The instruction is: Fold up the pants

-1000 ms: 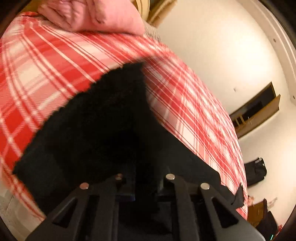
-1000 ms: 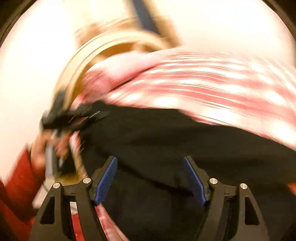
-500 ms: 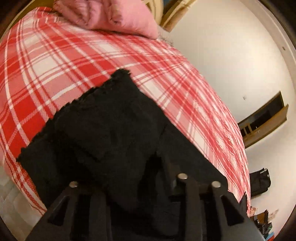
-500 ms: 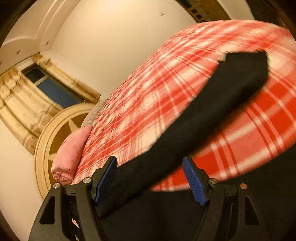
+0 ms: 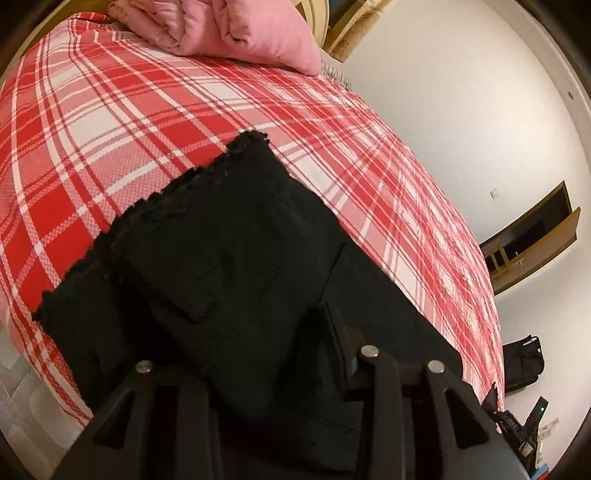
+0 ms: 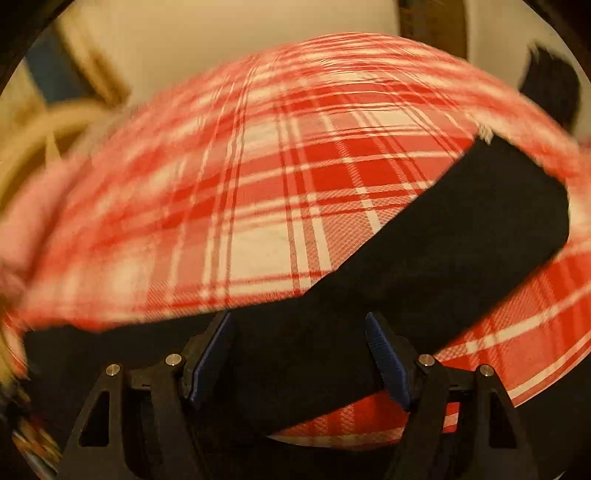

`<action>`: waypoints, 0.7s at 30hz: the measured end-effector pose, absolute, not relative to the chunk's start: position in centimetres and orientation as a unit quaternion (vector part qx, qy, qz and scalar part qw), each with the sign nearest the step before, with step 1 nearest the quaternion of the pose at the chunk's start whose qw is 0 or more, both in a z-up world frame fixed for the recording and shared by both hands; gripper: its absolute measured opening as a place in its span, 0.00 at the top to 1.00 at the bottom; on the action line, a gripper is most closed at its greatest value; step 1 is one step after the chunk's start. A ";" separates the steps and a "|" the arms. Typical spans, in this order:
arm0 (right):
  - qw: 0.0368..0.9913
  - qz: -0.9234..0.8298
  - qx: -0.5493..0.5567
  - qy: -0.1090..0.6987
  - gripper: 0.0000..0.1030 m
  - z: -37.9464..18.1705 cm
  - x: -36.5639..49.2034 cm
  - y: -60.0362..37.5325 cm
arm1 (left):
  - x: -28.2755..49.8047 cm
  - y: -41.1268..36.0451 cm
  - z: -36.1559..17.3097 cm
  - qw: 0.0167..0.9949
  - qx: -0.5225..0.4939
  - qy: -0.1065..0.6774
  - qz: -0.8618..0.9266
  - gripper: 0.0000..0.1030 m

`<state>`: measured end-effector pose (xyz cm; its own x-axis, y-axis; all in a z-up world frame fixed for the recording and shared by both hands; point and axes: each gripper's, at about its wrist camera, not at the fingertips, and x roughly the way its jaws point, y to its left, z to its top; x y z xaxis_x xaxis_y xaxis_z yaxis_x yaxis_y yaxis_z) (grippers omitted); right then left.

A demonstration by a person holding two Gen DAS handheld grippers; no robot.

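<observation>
Black pants [image 5: 229, 258] lie on a bed with a red and white plaid cover [image 5: 110, 129], their frayed edge toward the pillow. My left gripper [image 5: 291, 321] sits low over them, open. A fold of the black cloth lies between its jaws and hides the left finger; the pads do not press it. In the blurred right wrist view one pant leg [image 6: 461, 236] runs up to the right across the plaid cover [image 6: 277, 184]. My right gripper [image 6: 297, 321] hovers over the near part of the pants, its jaws wide and closing slightly, blue pads [image 6: 384, 354] clear of the cloth.
A pink pillow [image 5: 221, 29] lies at the head of the bed. A black bag [image 5: 522, 362] and clutter sit on the floor beyond the bed's far side. A wooden wall shelf [image 5: 532, 236] hangs on the white wall.
The left jaws have opened and let go of the pants cloth. The right gripper has swung fast across the bed and turned, and now looks down along the pant leg.
</observation>
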<state>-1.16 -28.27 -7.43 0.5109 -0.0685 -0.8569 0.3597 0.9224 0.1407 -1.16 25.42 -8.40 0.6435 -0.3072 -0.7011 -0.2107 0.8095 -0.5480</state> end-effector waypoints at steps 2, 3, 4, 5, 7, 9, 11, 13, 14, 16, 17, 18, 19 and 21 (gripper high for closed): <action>0.855 -0.140 0.125 0.484 0.58 -7.2 -1.5 -28.2 | -1.0 25.1 -8.3 0.856 -0.302 0.420 -0.025 0.64; 0.857 -0.133 0.134 0.480 0.79 -7.0 -2.0 -28.7 | -1.0 25.1 -8.3 0.857 -0.299 0.420 -0.025 0.66; 0.856 -0.119 0.166 0.475 0.90 -6.8 -2.5 -29.8 | -0.9 25.1 -8.2 0.857 -0.299 0.420 -0.025 0.67; 0.853 -0.112 0.190 0.474 0.91 -6.8 -2.8 -30.6 | -1.0 25.2 -8.3 0.855 -0.303 0.420 -0.027 0.72; 0.844 -0.093 0.249 0.466 0.94 -6.7 -4.1 -32.3 | -0.9 25.5 -8.4 0.849 -0.316 0.421 -0.037 0.85; 0.846 -0.075 0.294 0.438 0.95 -6.2 -5.9 -33.4 | -1.0 25.8 -8.2 0.845 -0.331 0.419 -0.047 0.89; 0.859 -0.052 0.314 0.402 0.95 -5.1 -8.0 -33.7 | -1.4 25.9 -7.5 0.848 -0.332 0.411 -0.050 0.91; 0.871 -0.034 0.321 0.370 0.95 -3.7 -10.3 -33.8 | -1.8 26.0 -6.7 0.851 -0.332 0.402 -0.057 0.92; 0.875 -0.033 0.322 0.361 0.95 -3.1 -11.4 -33.8 | -2.0 26.0 -6.2 0.854 -0.331 0.396 -0.063 0.92; 0.877 -0.032 0.332 0.346 0.95 -2.4 -13.7 -33.9 | -2.3 26.0 -5.6 0.858 -0.329 0.389 -0.066 0.92; 0.877 -0.029 0.339 0.338 0.95 -2.2 -14.7 -33.9 | -2.5 26.0 -5.3 0.859 -0.330 0.386 -0.068 0.92; 0.878 -0.027 0.346 0.331 0.95 -2.0 -16.2 -33.8 | -2.7 25.9 -5.1 0.859 -0.332 0.383 -0.071 0.92; 0.878 -0.026 0.347 0.329 0.95 -2.0 -16.9 -33.7 | -3.0 25.9 -5.0 0.859 -0.334 0.380 -0.075 0.92; 0.876 -0.024 0.352 0.329 0.95 -2.3 -18.7 -33.2 | -3.5 25.9 -4.9 0.860 -0.334 0.378 -0.078 0.92</action>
<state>-18.74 -33.23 -2.30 0.7822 0.1887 -0.5937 0.2744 0.7513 0.6002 -3.52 25.86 -4.90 0.7026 -0.3867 -0.5974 -0.1177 0.7648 -0.6335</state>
